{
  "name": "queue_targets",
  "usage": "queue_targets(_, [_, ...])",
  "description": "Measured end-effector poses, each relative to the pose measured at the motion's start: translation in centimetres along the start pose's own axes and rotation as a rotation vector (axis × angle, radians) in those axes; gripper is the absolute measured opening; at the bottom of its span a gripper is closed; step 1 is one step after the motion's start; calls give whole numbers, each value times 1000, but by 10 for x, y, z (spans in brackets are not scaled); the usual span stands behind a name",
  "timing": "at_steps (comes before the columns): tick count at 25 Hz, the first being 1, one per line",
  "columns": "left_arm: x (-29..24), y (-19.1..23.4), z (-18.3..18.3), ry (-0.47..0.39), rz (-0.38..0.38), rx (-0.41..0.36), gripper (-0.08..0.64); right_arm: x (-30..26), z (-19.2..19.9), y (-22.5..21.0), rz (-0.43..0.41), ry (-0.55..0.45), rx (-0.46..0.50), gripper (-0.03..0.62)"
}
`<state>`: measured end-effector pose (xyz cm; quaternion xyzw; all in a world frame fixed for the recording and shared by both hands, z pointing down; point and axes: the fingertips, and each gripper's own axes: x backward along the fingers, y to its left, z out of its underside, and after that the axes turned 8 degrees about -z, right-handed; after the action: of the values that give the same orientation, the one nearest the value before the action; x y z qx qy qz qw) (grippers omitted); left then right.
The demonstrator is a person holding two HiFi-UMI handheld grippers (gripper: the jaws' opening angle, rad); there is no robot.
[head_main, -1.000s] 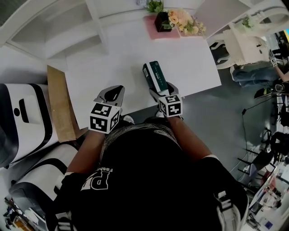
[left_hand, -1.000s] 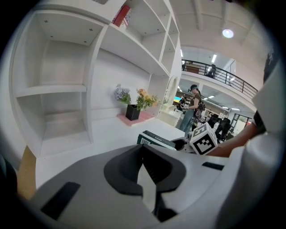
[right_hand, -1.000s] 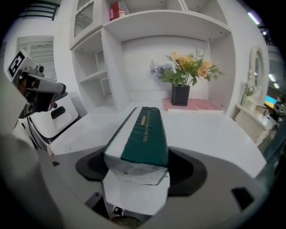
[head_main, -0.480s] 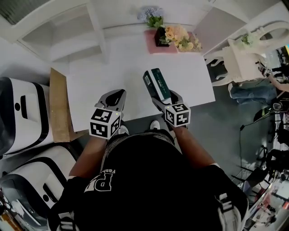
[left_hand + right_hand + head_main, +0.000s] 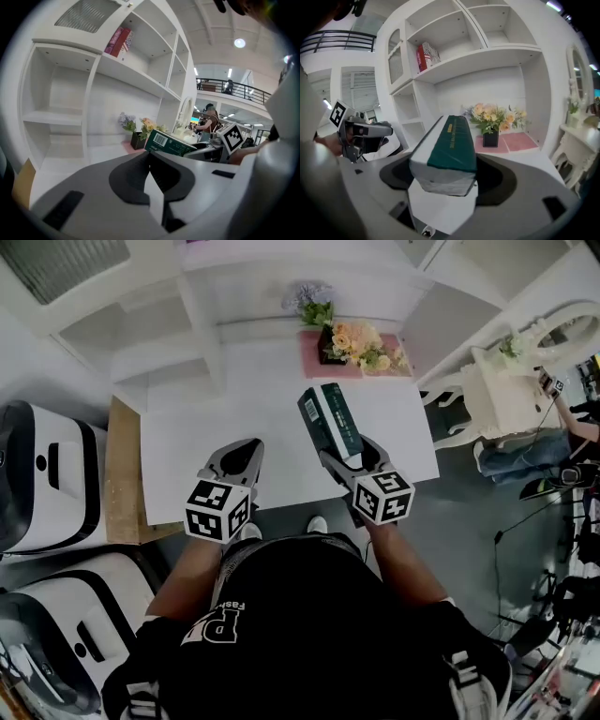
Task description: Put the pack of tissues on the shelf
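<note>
The pack of tissues [image 5: 331,418] is a dark green and white box, and my right gripper [image 5: 343,442] is shut on its near end. It hangs tilted above the white table [image 5: 272,381]. In the right gripper view the pack [image 5: 451,145] fills the space between the jaws of that gripper [image 5: 445,190] and points at the white shelf unit [image 5: 487,51]. My left gripper [image 5: 242,454] hovers over the table's near edge, left of the pack, shut and holding nothing. In the left gripper view the left gripper [image 5: 152,176] faces the shelf unit's bays [image 5: 56,117], and the pack [image 5: 168,143] shows to its right.
A pot of flowers [image 5: 354,339] stands on a pink mat at the table's far side. Red books [image 5: 118,41] sit on an upper shelf. A white dresser [image 5: 511,381] is to the right, a cardboard sheet [image 5: 122,474] and white-and-black machines [image 5: 42,479] to the left.
The head view has tipped up, so more of the shelf unit shows. My right gripper has drifted slightly right with the pack still held. The left gripper has hardly moved.
</note>
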<state>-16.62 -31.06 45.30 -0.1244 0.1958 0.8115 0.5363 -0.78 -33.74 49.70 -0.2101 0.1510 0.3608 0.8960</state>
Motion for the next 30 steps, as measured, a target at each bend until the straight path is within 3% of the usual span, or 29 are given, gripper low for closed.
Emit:
queue_targets(17, [4, -31, -61, -126, 4, -27, 14, 28, -59, -4, -50, -112, 18, 373])
queue_targets(30, [13, -33, -93, -192, 3, -56, 14, 43, -136, -1, -51, -241, 92, 373])
